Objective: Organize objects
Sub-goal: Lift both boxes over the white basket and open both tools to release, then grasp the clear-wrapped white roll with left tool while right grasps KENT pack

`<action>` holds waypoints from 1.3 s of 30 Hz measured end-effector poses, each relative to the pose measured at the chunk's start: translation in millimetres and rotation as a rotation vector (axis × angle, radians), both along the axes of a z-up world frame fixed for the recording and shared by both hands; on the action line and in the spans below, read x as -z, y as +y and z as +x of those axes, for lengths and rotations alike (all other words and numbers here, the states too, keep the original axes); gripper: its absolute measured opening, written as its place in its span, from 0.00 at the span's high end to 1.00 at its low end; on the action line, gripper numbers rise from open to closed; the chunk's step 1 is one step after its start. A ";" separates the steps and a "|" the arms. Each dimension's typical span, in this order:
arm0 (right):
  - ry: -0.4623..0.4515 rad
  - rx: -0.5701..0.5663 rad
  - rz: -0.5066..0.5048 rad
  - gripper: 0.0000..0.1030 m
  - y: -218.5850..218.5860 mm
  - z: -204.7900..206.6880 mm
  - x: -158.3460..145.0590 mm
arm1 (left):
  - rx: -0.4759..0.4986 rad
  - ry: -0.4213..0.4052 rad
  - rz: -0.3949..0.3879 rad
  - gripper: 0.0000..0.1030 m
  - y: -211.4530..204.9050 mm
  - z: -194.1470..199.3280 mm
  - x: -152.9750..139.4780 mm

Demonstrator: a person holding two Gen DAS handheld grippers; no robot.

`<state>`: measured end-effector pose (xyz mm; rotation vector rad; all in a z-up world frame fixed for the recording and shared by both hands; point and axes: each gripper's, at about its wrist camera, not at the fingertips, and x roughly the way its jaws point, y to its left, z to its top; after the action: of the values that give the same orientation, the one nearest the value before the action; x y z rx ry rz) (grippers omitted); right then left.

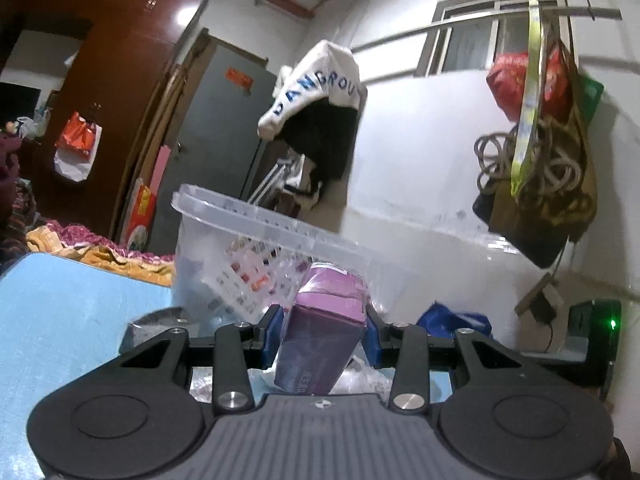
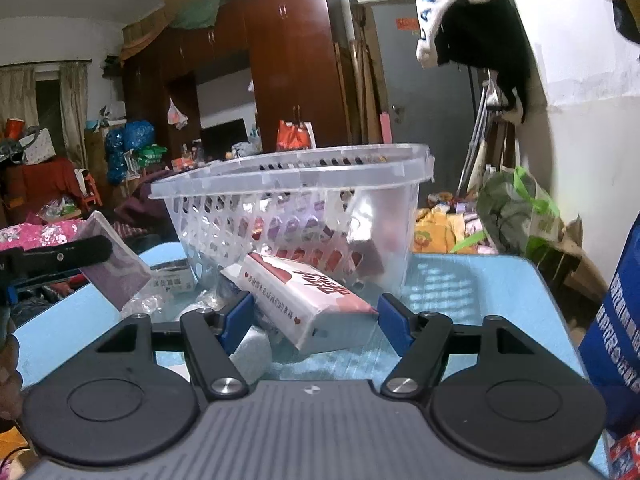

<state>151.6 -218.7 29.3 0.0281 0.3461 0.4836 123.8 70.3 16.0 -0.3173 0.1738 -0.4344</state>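
Observation:
My left gripper is shut on a purple box, blue pads pressing its two sides, just in front of the clear plastic basket. The right wrist view shows that purple box held up at the left, off the table. The basket stands on the blue table and holds several small packs. A white and red tissue pack leans against the basket's front. My right gripper spans this pack, a pad against each side.
A pale roll, clear wrappers and a silver packet lie left of the tissue pack. A tall blue bag stands at the right edge. A black device with a green light sits by the wall.

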 end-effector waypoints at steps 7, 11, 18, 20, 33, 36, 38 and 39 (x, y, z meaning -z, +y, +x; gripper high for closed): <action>-0.076 -0.034 0.060 0.31 -3.0 -24.8 -36.1 | 0.046 -0.097 -0.106 0.57 8.1 -12.7 -19.7; -0.169 -0.015 0.015 0.31 16.5 -8.5 -86.8 | 0.042 -0.131 -0.133 0.57 3.6 11.9 -69.8; -0.117 0.095 -0.195 0.31 62.3 91.0 -109.3 | -0.063 0.058 -0.103 0.56 -2.5 106.3 -102.7; -0.111 0.117 -0.242 0.27 72.2 105.5 -102.1 | -0.069 0.119 -0.083 0.49 -5.3 129.0 -94.2; 0.014 -0.131 -0.134 0.00 36.8 0.1 -35.1 | -0.202 0.168 0.155 0.07 -6.2 51.1 -52.2; 0.100 -0.190 -0.199 0.05 49.2 -16.6 3.8 | -0.257 0.236 0.195 0.09 -3.3 49.9 -25.9; 0.140 -0.238 -0.208 0.16 55.3 -20.9 15.7 | -0.255 0.282 0.211 0.10 -2.9 53.8 -14.8; 0.154 -0.255 -0.213 0.18 58.1 -20.3 17.6 | -0.252 0.294 0.215 0.10 -2.4 56.7 -11.4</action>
<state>131.3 -160.5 11.6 -0.1886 0.5546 0.6965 180.5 67.8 27.4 -0.1863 0.4594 -0.1158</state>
